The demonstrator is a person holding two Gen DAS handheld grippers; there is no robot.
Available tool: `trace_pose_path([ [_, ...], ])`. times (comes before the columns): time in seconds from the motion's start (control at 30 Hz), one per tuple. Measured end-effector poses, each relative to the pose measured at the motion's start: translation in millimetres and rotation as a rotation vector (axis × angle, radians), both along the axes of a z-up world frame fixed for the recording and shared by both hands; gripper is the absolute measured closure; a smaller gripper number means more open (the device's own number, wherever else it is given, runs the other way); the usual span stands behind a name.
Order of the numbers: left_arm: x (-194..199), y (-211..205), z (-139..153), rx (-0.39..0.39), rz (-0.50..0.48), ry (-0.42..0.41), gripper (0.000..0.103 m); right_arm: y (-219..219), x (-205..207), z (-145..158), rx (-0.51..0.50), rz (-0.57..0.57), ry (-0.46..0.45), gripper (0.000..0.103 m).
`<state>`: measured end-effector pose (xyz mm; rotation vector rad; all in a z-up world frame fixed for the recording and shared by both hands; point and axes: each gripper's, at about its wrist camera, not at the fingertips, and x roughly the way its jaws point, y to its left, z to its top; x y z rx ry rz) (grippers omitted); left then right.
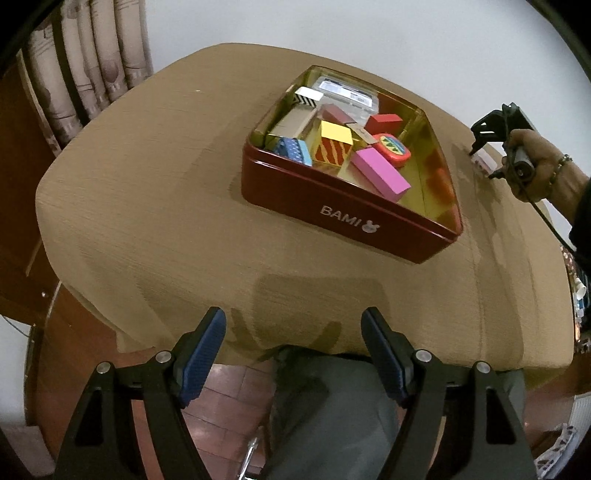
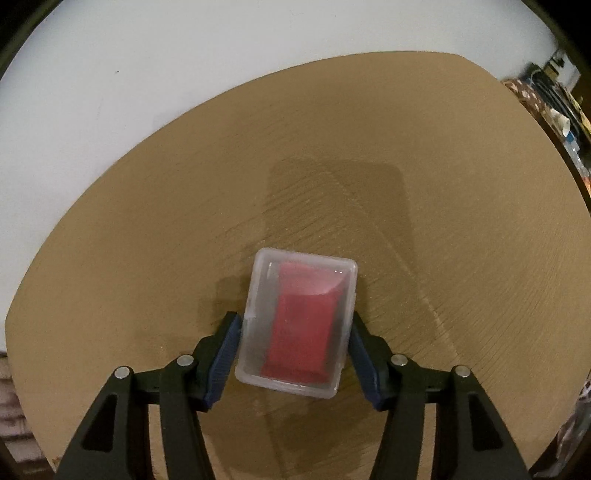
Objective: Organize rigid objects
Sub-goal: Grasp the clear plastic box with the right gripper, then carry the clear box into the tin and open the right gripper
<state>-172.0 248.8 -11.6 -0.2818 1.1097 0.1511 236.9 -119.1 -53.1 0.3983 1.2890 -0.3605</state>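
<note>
— Where is the clear plastic case [image 2: 297, 325]?

— On the tabletop [image 2: 461, 221], right of the red tin [image 1: 343, 218] of blocks; the right gripper [image 2: 295, 328] clamps its two long sides.

— And the left gripper [image 1: 293, 325]?

— Spread wide, holding nothing, near the tabletop edge before the tin.

A bench [image 1: 155, 192] draped in tan ribbed cloth stands against a plain white wall [image 1: 332, 26], with patterned curtains [image 1: 92, 62] and dark wood panelling [image 1: 18, 155] to one side, reddish-brown floor tiles [image 1: 225, 398] below, and cluttered shelves [image 2: 554, 96] at the far edge.
</note>
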Motion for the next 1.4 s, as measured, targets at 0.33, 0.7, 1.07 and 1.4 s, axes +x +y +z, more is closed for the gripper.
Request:
trace_pose_path([
  [0.33,-1,3,0,-0.005,0.012,0.01,0.03,6,-37,2,-0.022,0.127,0.014,0.05],
  [0.7,-5,7,-6,-0.015,0.017,0.04,0.028,15,-76,12,-0.063,0.246,-0.005,0.05],
  [1.07,-9,0,-4,-0.002,0.02,0.047,0.027,18,-150,43,0.085,0.387,-0.067,0.05],
  [1.4,-16,-3,2,0.015,0.024,0.05,0.026,151,-217,114,0.314,0.755,-0.152,0.05],
])
